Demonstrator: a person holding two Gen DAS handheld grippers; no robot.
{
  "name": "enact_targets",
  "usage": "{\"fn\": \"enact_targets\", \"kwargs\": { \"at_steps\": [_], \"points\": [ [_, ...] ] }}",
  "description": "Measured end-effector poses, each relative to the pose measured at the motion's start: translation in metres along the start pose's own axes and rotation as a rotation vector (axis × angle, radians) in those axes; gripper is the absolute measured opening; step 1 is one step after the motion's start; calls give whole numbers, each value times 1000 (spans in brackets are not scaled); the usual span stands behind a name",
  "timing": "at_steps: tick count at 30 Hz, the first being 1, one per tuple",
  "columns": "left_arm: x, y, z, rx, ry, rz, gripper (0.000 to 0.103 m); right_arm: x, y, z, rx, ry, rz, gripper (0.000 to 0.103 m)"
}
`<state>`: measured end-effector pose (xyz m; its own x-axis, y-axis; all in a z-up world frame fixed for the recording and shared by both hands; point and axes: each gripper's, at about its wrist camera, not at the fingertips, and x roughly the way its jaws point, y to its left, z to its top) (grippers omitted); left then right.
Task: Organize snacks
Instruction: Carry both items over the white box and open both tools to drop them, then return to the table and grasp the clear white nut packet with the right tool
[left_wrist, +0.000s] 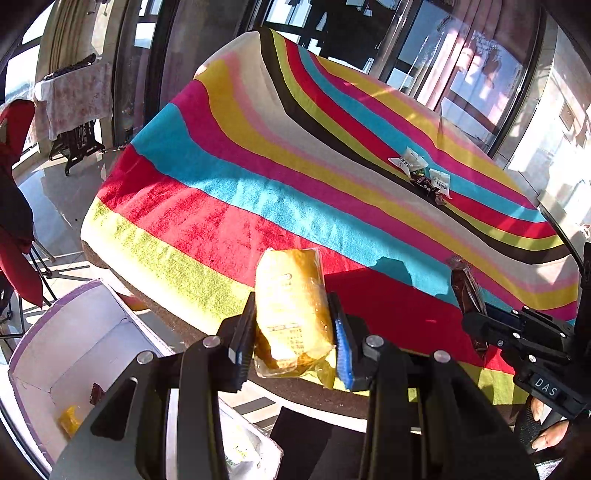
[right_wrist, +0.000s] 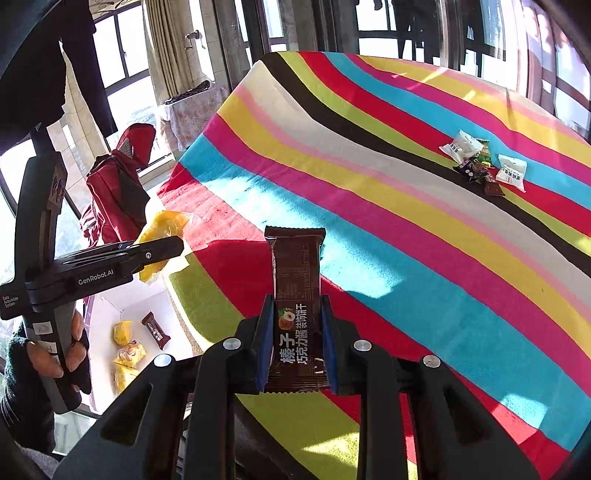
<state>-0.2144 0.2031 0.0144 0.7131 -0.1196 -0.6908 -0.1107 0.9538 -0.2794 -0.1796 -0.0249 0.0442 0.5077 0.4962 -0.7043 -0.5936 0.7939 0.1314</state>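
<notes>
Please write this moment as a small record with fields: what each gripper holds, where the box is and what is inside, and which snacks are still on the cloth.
left gripper: shut on yellow snack pack
right gripper: shut on brown chocolate bar
white box: beside the table's left edge, below the tabletop
box contents: yellow packs and one brown bar
surface: striped cloth over the table
remaining snacks: small cluster at the far right of the cloth, white and dark wrappers

Snack pile (right_wrist: 484, 164) far right on table (right_wrist: 369, 206), box (right_wrist: 110, 332) below left edge
</notes>
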Motion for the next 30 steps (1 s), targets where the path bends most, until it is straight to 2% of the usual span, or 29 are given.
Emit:
{"fn": "enact_targets", "kwargs": {
  "at_steps": [4, 9, 18, 24, 26, 27, 28, 29, 30],
  "points": [
    [-18, 17, -11, -42, -4, 20, 36, 0, 29, -1, -67, -1, 47, 24],
    [-38, 40, -30, -76, 6, 79, 36, 8, 72, -4, -176, 22, 129, 24],
    [-45, 94, -72, -190, 77, 218, 36, 42, 152, -23, -425, 132, 236, 24],
    [-49, 116, -83, -229, 105, 336, 38, 53, 182, -26, -496, 172, 325, 26],
    [-51, 125, -85, -260, 110, 412, 52, 52, 183, -22, -466, 175, 375, 33],
    [-54, 129, -85, -280, 105, 443, 75, 50, 181, -20, -446, 164, 387, 37],
    [-57, 132, -84, -297, 94, 465, 89, 48, 178, -18, -429, 150, 384, 49],
    [-60, 134, -83, -308, 79, 487, 91, 45, 174, -17, -413, 135, 378, 57],
    [-62, 134, -81, -312, 69, 508, 94, 42, 169, -15, -398, 124, 375, 57]
  ]
}}
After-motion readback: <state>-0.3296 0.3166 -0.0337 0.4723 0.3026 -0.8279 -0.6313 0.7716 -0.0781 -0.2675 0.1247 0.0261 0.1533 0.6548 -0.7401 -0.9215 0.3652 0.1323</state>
